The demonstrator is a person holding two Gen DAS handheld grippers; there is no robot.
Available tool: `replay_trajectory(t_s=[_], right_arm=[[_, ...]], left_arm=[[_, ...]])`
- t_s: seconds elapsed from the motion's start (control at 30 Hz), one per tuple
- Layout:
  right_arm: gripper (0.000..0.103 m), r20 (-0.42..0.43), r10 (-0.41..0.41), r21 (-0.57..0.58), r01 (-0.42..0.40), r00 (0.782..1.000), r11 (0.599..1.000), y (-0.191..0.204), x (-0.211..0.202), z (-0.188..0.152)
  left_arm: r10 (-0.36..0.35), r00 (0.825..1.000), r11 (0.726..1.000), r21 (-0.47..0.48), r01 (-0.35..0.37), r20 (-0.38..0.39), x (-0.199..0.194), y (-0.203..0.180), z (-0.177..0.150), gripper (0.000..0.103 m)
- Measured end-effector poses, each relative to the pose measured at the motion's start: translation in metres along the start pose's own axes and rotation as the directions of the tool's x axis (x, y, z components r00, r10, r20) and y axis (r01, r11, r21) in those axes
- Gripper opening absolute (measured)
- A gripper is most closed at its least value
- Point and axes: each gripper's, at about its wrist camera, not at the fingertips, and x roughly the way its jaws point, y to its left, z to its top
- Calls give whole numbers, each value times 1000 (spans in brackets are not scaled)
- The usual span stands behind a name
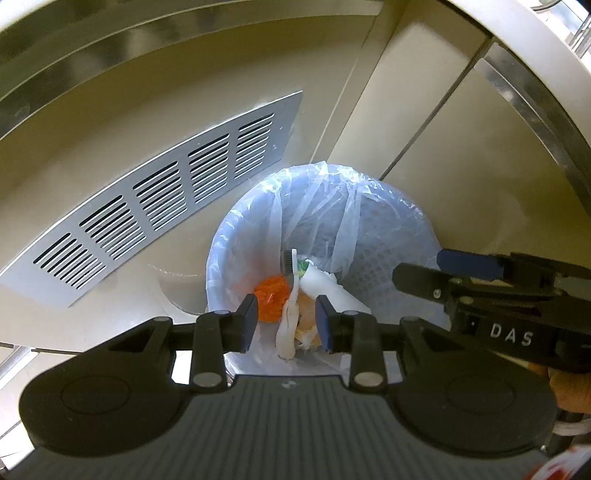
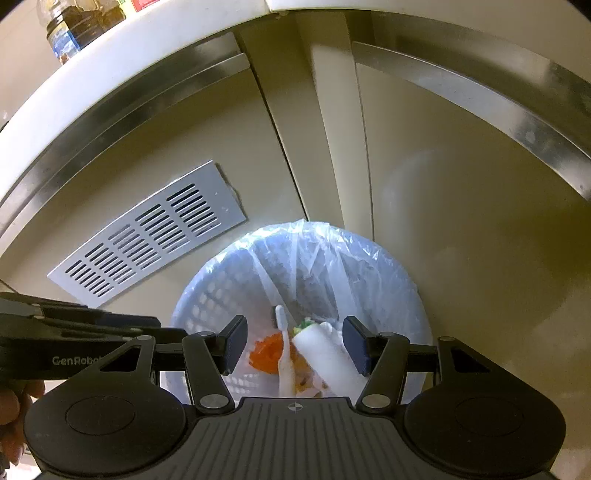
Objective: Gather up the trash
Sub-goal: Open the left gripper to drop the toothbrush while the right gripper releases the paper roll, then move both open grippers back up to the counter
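Note:
A blue basket bin [image 1: 391, 236] [image 2: 207, 306] lined with a clear plastic bag stands on the floor against a cabinet. Inside lie a white toothbrush [image 1: 293, 284] [image 2: 282, 339], a white tube with a green cap [image 1: 328, 286] [image 2: 325, 354], an orange mesh piece [image 1: 271, 297] [image 2: 267, 354] and some crumpled scraps. My left gripper [image 1: 286, 323] is open and empty above the bin. My right gripper [image 2: 295, 347] is open and empty above the bin; it also shows at the right of the left wrist view [image 1: 480, 273].
A grey vent grille [image 1: 166, 199] [image 2: 147, 232] is set in the beige cabinet panel left of the bin. A metal trim strip [image 2: 480, 85] and white countertop edge run above. Bottles [image 2: 74, 22] stand on the counter.

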Motion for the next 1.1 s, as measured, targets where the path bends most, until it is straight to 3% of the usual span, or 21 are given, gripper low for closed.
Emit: replay_trajectory(t_s=[0.43,0.7,0.8,0.9,0.97,1.1], right_arm=[[57,41,-3,-29,4,999,1000,16,-33,9],[58,116,-15,-69,23,993,997,33,-74,22],[59,152,-25,-80,37,988,996,40,-92,28],[69,203,-33,-85,51,979,995,44,-110,34],[71,234,-34,-89,56,972,994,47,-123,39],[72,292,-35,-105,69,956,992,50,-148,48]], left_arm=[[-2,999,1000,6,1,54,-32,-3,2,29],[-10,994,1000,21,8,111,-69,-7,6,31],[-24,990,999,25,20,141,-86,-10,10,37],[-30,984,999,39,24,176,-103,-13,14,48],[-36,980,998,50,27,198,-114,-16,18,59],[-50,966,997,77,31,252,-134,-22,26,70]])
